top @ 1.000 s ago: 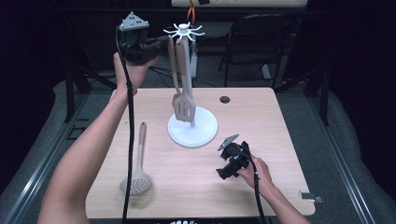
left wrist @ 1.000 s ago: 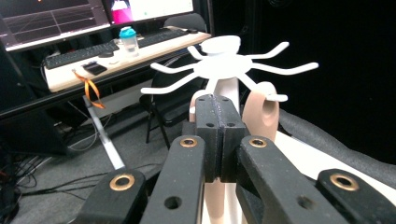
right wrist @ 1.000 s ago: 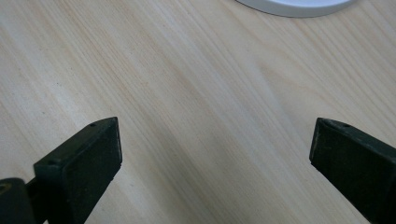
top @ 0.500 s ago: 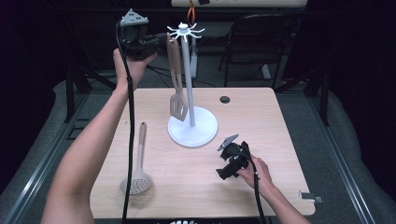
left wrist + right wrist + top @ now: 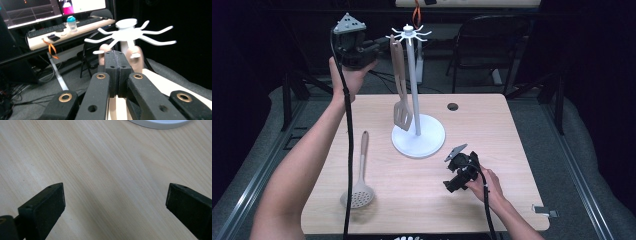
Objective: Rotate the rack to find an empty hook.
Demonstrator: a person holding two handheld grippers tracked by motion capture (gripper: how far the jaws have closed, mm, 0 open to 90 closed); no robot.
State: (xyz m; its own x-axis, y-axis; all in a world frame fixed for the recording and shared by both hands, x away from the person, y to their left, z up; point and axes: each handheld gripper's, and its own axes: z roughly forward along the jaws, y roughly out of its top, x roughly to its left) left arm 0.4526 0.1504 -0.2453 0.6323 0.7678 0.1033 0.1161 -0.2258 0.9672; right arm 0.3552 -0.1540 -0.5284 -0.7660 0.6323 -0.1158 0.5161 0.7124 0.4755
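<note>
A white utensil rack (image 5: 414, 75) with hooked arms at its top (image 5: 130, 35) stands on a round base (image 5: 429, 140) at mid-table. A tan slotted spatula (image 5: 399, 85) hangs beside its post, head low. High at the left, my left gripper (image 5: 382, 45) is shut on the spatula's handle top (image 5: 136, 62) just under the hooks; whether the handle rests on a hook I cannot tell. A tan skimmer spoon (image 5: 360, 185) lies flat at front left. Low over the table at front right, my right gripper (image 5: 452, 170) stands open with bare wood between its jaws (image 5: 115, 202).
The wooden table (image 5: 492, 130) has a small dark round hole (image 5: 453, 106) behind the rack. The rack's base edge (image 5: 160, 123) lies just ahead of the right gripper. A dark chair (image 5: 492, 45) and a desk with monitors (image 5: 70, 27) stand beyond the table.
The spatula has shifted slightly left, away from the post, with my left gripper still shut on it. The right hand has stayed put.
</note>
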